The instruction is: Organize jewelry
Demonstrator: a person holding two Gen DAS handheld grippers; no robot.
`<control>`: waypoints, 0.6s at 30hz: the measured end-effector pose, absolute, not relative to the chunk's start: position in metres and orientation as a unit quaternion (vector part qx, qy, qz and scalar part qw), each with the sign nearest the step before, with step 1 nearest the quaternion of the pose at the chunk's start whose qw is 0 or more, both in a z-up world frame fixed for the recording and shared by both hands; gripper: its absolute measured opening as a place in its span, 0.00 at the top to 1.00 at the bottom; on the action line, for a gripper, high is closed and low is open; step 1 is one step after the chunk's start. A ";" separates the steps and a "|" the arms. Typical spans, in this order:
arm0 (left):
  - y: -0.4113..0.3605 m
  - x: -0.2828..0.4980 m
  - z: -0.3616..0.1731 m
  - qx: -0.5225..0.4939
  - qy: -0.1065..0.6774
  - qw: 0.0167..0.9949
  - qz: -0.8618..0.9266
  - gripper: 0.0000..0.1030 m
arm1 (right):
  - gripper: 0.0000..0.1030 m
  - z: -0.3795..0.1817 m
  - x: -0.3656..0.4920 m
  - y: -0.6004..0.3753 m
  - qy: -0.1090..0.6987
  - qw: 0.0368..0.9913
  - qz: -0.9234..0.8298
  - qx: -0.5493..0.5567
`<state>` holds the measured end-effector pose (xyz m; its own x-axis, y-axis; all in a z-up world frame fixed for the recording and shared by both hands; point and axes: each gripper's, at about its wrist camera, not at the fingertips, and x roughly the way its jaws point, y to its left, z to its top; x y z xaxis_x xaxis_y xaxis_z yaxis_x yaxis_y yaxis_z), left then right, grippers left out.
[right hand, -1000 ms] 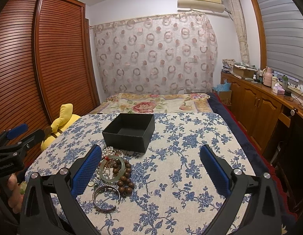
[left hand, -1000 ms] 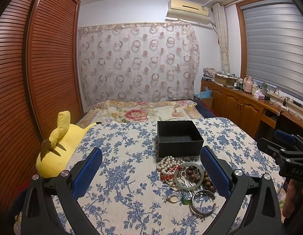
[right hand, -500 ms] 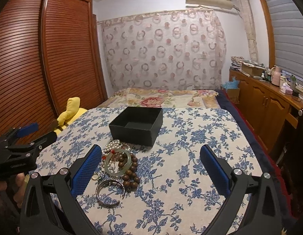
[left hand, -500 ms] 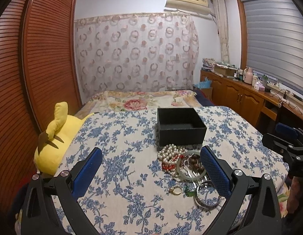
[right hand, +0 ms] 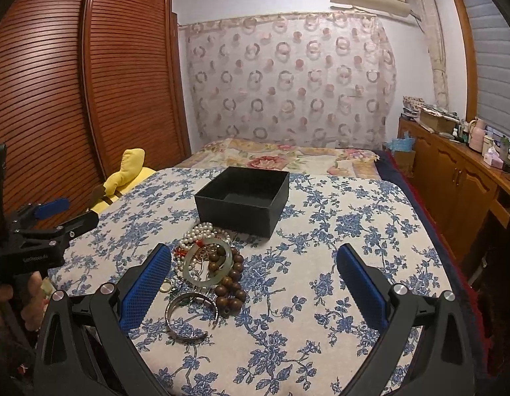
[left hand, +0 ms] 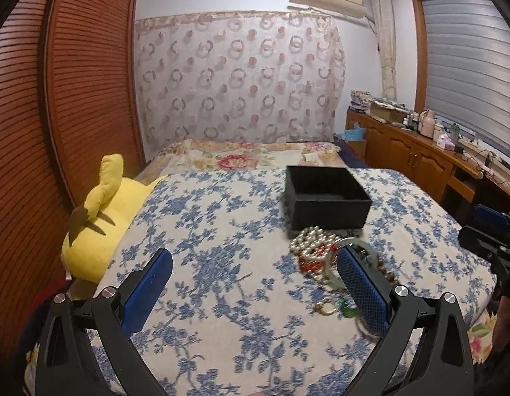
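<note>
The bed (right hand: 337, 231), covered in a blue-flowered spread, carried everything. A yellow plush toy (left hand: 103, 217) lay at its left edge against the slatted wardrobe (right hand: 57, 99). A wooden counter (right hand: 453, 178) along the right wall held bottles and boxes, too small to make out.

A black box (right hand: 245, 211) sat open-topped mid-bed, upright, no lid on it. The inside looked bare in the right wrist view, dark floor only; the near corner was hidden by its wall.

The jewelry pile (right hand: 205, 264) lay on the spread just in front of the box, none of it in the box. White pearl strand (right hand: 202, 231) was nearest the box, almost touching its front wall. Pale green bangle (right hand: 207, 265) lay flat on top of the heap. Brown wooden beads (right hand: 233, 283) curled round its right side, touching it. Silver cuff (right hand: 189, 316) lay at the near end of the pile. A small gold ring (left hand: 326, 307) sat off to the left; that view was blurred.

Left gripper (left hand: 255, 274) was spread wide, holding nothing, above the spread, its right finger overlapping the pile in view. Right gripper (right hand: 253, 274) was also wide, nothing held, its left finger just beside the pile.
</note>
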<state>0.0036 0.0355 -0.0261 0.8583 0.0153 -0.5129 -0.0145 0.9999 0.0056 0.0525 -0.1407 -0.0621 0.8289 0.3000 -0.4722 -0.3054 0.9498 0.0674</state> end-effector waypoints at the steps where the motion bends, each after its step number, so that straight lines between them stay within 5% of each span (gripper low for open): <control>1: 0.039 0.004 -0.028 0.001 0.270 0.963 0.011 0.06 | 0.02 -0.063 0.052 -0.140 0.242 0.957 0.162 -0.005; 14: 0.062 0.012 -0.067 0.017 0.339 0.940 -0.018 0.06 | 0.03 -0.085 0.058 -0.109 0.285 0.921 0.260 -0.046; 18: 0.062 0.011 -0.075 0.013 0.353 0.935 -0.041 0.06 | 0.26 -0.103 0.064 -0.092 0.317 0.898 0.297 -0.073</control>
